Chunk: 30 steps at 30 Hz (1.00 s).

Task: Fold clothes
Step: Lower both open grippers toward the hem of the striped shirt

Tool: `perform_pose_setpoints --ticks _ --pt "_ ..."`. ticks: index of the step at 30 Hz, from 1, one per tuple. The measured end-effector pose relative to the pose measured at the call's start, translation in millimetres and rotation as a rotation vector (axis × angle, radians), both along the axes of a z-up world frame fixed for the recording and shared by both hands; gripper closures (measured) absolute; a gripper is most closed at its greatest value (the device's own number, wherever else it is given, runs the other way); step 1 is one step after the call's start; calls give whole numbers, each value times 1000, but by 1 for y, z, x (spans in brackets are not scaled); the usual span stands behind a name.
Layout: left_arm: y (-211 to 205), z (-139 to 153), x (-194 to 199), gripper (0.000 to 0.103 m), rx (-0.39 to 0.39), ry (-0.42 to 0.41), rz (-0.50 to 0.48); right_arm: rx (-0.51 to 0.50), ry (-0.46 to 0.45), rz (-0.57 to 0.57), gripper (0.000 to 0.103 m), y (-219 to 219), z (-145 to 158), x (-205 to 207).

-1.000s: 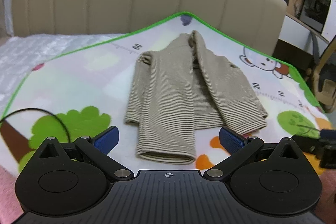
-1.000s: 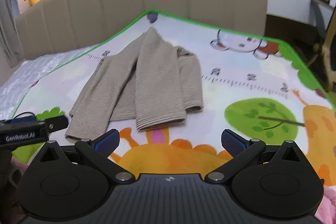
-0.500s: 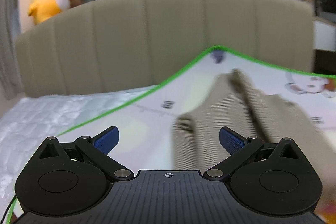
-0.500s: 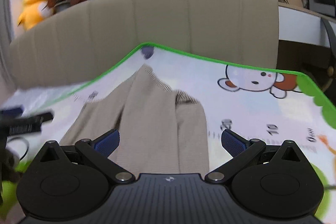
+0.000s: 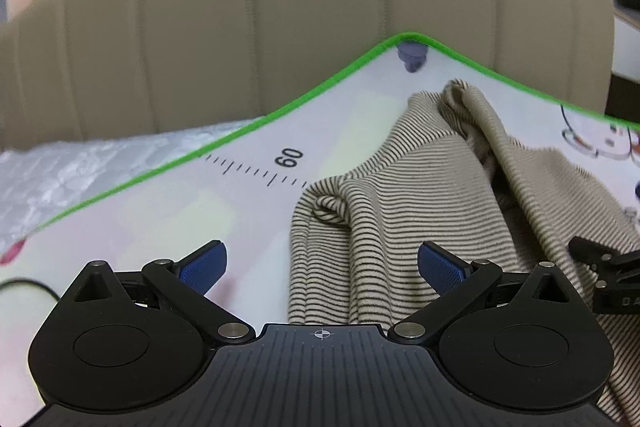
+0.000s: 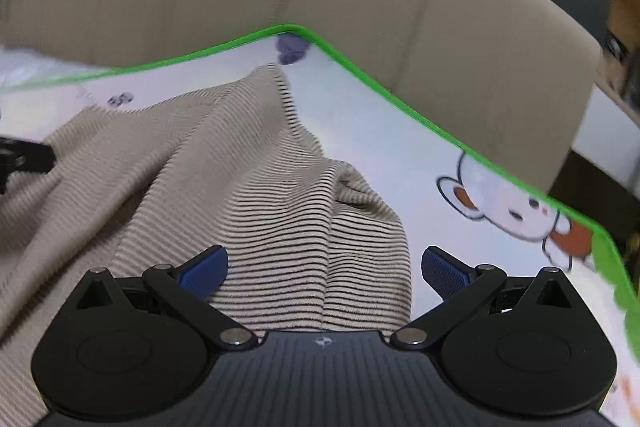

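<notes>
Left claw [image 5: 322, 263] spread over beige striped sweater [image 5: 400, 211], sleeves folded inward.

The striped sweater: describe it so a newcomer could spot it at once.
Start at the beige padded headboard, then drop to the green-edged cartoon play mat below it. On the mat's far corner lies a beige knit sweater with thin dark stripes, sleeves folded inward. It is the only fabric item on the mat.

the play mat [image 5: 168, 227] bears "60" beside a printed ruler scale
</notes>
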<state>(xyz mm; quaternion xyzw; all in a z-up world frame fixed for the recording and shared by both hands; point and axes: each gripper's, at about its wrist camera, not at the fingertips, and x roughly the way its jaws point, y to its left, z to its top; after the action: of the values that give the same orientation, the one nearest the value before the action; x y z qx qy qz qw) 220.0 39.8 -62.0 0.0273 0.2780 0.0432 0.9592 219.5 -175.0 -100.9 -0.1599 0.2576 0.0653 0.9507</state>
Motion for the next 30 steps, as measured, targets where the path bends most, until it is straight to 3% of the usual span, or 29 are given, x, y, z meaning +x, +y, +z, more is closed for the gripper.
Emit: perform_pose_setpoints --ticks 3,8,13,17,20,24,27,30 --pt "-7 -4 -1 0 24 10 -22 36 74 7 0 -4 1 -8" --pt "-10 -17 -13 0 -29 170 -51 137 228 -4 0 -15 2 -26" --pt "-4 -11 -32 0 -51 327 -128 238 383 -15 0 -25 4 -44" --pt "2 -4 -51 0 -52 523 -201 259 499 -26 0 -44 6 -67" --pt "14 -2 -62 0 -52 612 -207 269 559 -45 0 -54 7 -81" --pt "20 0 -68 0 -68 627 -174 252 537 -103 0 -49 8 -86" --pt "16 0 -69 0 -147 624 -176 252 532 -126 0 -46 9 -86" --pt "3 -5 -69 0 -129 622 -162 261 536 -139 0 -44 10 -87"
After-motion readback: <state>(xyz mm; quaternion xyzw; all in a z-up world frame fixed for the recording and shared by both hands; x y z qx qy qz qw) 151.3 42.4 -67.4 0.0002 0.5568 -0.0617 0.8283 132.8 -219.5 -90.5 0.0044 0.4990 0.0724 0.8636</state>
